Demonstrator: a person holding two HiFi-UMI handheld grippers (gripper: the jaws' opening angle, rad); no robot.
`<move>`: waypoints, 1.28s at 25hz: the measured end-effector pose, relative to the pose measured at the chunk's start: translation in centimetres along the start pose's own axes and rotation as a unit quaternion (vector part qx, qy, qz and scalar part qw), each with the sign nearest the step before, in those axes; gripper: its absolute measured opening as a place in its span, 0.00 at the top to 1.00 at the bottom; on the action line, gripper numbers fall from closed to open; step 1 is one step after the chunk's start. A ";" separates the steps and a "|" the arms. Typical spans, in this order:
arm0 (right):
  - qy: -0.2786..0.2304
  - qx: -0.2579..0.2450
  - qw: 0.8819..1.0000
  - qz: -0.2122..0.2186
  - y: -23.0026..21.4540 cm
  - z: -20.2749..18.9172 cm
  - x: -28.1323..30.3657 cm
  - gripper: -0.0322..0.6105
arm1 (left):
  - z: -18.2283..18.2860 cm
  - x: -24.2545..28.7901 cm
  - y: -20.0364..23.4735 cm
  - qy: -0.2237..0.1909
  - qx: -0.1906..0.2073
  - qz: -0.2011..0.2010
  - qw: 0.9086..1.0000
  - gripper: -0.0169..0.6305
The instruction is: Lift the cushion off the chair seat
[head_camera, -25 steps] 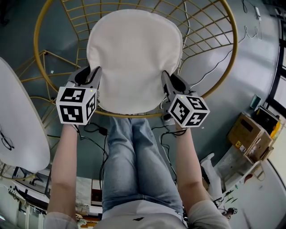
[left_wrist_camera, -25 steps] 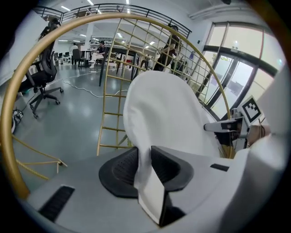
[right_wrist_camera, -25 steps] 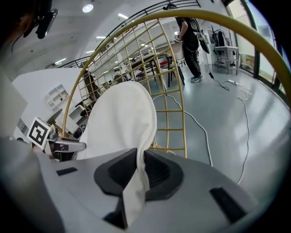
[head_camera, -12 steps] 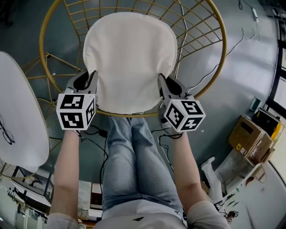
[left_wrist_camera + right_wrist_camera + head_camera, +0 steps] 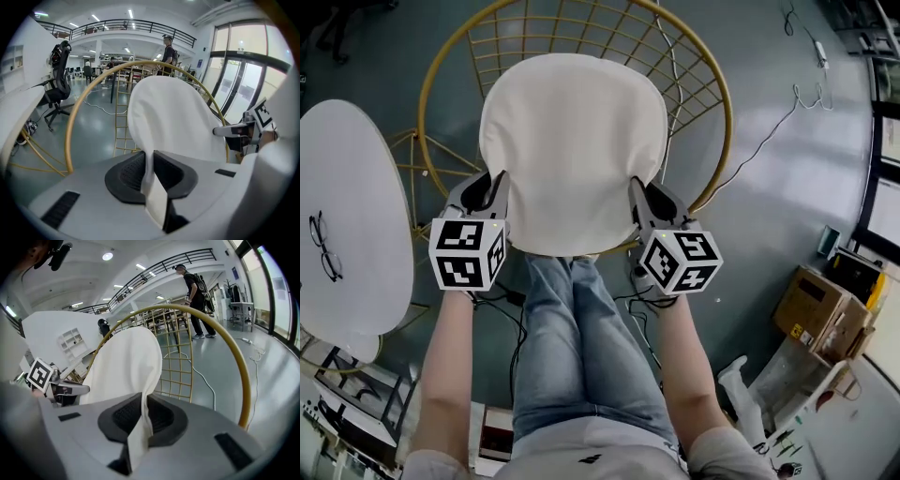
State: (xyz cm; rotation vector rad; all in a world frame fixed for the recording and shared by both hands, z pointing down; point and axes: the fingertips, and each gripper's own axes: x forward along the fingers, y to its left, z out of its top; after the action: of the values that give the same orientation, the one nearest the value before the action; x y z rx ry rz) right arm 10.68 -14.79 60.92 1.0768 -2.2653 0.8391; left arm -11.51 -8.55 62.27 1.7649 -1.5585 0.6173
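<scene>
A cream cushion (image 5: 572,141) hangs above the gold wire chair (image 5: 712,84), held at its two near corners. My left gripper (image 5: 499,187) is shut on the cushion's left edge; the fabric (image 5: 154,183) is pinched between its dark pads. On the other side my right gripper (image 5: 636,192) is shut on the right edge, with the cloth (image 5: 140,427) squeezed between its pads. In the left gripper view the cushion (image 5: 173,117) rises in front of the chair's gold rim (image 5: 75,122); the right gripper view shows the cushion (image 5: 126,366) lifted beside the rim (image 5: 239,366).
A white round table (image 5: 352,216) with glasses (image 5: 323,244) on it stands at the left. Cables (image 5: 787,103) trail over the grey floor at the right. Cardboard boxes (image 5: 816,300) sit at the lower right. A person (image 5: 194,291) stands far off behind the chair.
Both grippers have risen with the cushion pinched in them, and the cushion has come up off the chair's seat. The chair's ring looks smaller and lower in the head view.
</scene>
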 end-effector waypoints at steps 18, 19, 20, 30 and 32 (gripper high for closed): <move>-0.077 -0.018 0.997 0.017 3.5 10.1 -10.2 0.89 | 9.7 -10.9 -3.9 -0.073 0.021 0.023 0.997 0.88; -0.082 -0.020 0.996 0.018 3.7 10.6 -10.7 0.89 | 10.1 -11.5 -4.1 -0.078 0.022 0.024 0.996 0.88; -0.087 -0.022 0.996 0.019 3.9 11.0 -11.2 0.89 | 10.5 -12.0 -4.2 -0.084 0.023 0.026 0.996 0.88; -0.128 -0.043 0.991 0.026 6.0 15.2 -15.7 0.89 | 14.1 -16.9 -5.7 -0.128 0.024 0.038 0.991 0.88; -0.136 -0.046 0.989 0.029 6.4 16.0 -16.4 0.89 | 14.8 -17.8 -5.8 -0.137 0.026 0.040 0.989 0.88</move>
State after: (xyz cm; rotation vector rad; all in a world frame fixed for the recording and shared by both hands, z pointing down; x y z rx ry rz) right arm 12.15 -14.55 37.17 1.1471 -2.5432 0.6334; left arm -10.13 -7.89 38.44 1.8959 -1.8199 0.4714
